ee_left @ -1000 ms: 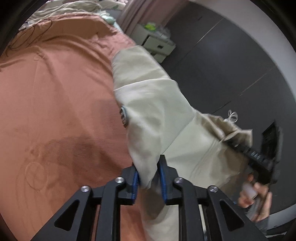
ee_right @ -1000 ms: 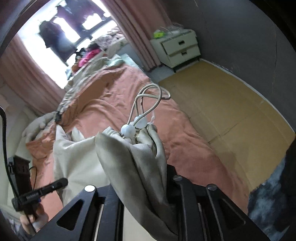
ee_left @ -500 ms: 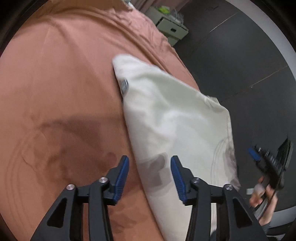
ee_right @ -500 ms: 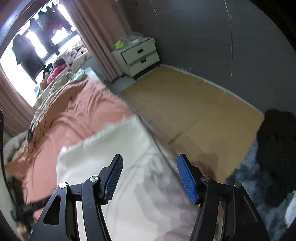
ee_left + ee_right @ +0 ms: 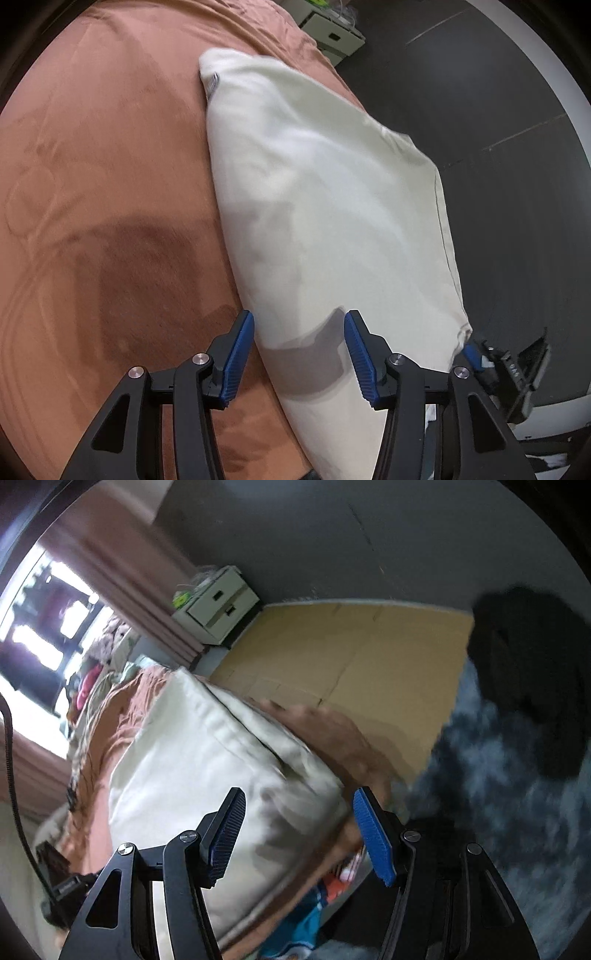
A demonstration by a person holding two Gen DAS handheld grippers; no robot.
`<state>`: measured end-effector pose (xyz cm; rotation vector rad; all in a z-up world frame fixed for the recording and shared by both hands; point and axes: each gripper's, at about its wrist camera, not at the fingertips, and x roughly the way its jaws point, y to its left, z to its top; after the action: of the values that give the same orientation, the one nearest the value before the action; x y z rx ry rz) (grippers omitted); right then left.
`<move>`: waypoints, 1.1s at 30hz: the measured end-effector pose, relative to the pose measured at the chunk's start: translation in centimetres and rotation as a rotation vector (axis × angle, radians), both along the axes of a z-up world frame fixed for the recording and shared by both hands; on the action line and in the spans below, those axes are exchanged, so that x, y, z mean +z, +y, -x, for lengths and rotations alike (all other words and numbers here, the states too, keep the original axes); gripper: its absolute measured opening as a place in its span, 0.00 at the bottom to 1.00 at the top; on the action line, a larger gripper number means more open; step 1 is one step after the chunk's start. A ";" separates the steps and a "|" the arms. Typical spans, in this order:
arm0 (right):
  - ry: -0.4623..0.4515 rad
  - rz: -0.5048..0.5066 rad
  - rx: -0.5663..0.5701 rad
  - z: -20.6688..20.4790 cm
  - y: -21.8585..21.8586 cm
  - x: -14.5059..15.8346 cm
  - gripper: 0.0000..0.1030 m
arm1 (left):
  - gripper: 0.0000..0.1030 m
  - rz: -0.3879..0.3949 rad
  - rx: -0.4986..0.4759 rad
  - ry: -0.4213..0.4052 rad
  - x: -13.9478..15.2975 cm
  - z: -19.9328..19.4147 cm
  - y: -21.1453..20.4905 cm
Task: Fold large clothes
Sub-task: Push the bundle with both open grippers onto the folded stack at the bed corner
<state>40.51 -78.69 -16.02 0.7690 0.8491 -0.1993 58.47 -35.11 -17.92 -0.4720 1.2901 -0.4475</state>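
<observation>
1. Two grippers, both freshly unloaded: a second ago each was pinched on a bunched edge of the cream garment [image 5: 325,206]; now it lies flat on the rust bedspread [image 5: 103,184].
2. Left gripper [image 5: 299,354], lower centre of its view: jaws have just been opening, now about half wide, pads clear of cloth, hovering over the near edge.
3. Right gripper [image 5: 299,834]: jaws have just been opening, same moderate gap, nothing clamped; the garment [image 5: 207,760] is below it, blurred.
4. Reading: one fold laid down and released; next fold probably needs a fresh grasp.
5. Long axis in the left view: upper left to lower right, along the bed's right margin; metal button [image 5: 212,83] at the far, upper-left end.
</observation>
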 end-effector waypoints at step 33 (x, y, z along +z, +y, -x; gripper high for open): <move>-0.022 0.018 -0.125 -1.8 -2.2 -3.1 0.50 | 0.52 -0.045 0.007 -0.022 0.2 -0.1 -1.7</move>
<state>42.31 -80.87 -19.13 0.8067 0.7777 -0.3085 58.58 -36.80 -17.68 -0.4331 1.2744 -0.4162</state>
